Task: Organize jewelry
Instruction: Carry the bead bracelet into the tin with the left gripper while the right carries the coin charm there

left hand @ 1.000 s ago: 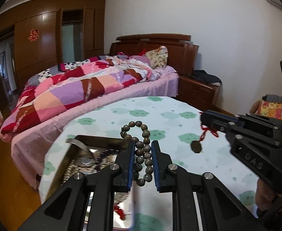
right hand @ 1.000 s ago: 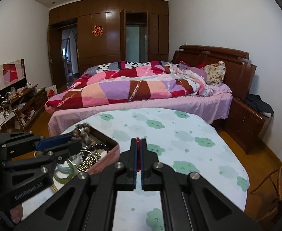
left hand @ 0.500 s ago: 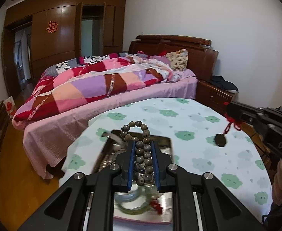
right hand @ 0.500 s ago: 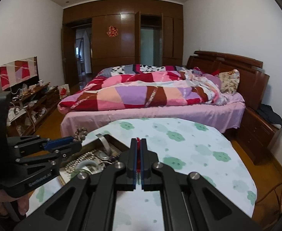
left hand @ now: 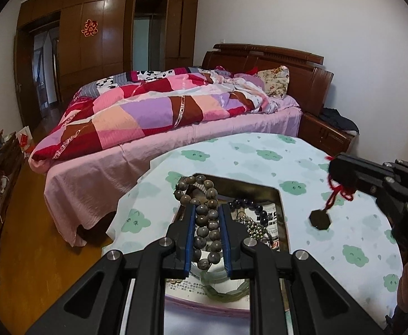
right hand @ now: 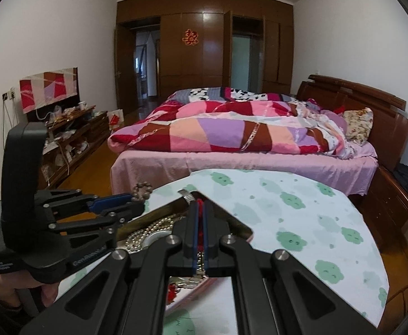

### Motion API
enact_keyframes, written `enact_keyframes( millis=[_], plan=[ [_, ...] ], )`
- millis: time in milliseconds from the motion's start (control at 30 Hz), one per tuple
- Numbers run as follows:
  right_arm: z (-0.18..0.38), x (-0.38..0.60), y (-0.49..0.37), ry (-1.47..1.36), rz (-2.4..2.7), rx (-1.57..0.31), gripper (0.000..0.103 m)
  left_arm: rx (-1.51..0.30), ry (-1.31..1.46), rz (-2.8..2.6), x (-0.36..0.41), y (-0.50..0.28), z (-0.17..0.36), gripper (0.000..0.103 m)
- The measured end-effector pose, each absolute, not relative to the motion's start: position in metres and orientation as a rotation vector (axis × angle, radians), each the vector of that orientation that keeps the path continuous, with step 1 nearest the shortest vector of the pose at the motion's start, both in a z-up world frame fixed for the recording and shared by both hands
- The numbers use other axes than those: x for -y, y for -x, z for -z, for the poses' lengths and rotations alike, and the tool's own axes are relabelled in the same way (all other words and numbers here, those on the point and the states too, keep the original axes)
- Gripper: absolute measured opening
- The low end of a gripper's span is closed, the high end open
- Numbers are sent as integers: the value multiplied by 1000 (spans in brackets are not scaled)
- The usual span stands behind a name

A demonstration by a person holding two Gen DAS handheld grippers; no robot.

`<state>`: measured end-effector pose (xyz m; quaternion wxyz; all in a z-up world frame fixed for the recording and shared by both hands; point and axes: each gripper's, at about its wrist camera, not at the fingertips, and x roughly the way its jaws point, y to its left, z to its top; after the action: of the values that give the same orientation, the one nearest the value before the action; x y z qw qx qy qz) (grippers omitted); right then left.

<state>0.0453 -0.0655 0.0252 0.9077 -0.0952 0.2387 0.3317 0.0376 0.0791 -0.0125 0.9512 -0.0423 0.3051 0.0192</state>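
your left gripper (left hand: 207,233) is clamped on the brown bead bracelet (left hand: 204,217), hanging over the metal tray (left hand: 283,209) just below it. your right gripper (right hand: 199,230) is pinched fully closed on a red cord (left hand: 336,192), its dark pendant (left hand: 319,219) dangling beneath, beside the tray.

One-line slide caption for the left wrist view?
Left gripper holds a bead bracelet over the jewelry tray.
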Motion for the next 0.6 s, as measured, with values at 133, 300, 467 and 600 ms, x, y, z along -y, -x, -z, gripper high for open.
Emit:
enact_keyframes(
  millis=[133,300,467,600],
  plan=[
    [-17,56,-45,206,-704,-521,4,-635,85,-38,-79,-40,16,17],
    [-5,52,-44,198,-721,-563,4,-658,87,-44,-80,-40,24,17],
    [7,43,-45,203,-729,-599,4,-680,94,-42,-80,-43,32,17],
    [17,35,-45,217,-729,-625,4,-694,105,-45,-82,-44,39,17]
  ],
)
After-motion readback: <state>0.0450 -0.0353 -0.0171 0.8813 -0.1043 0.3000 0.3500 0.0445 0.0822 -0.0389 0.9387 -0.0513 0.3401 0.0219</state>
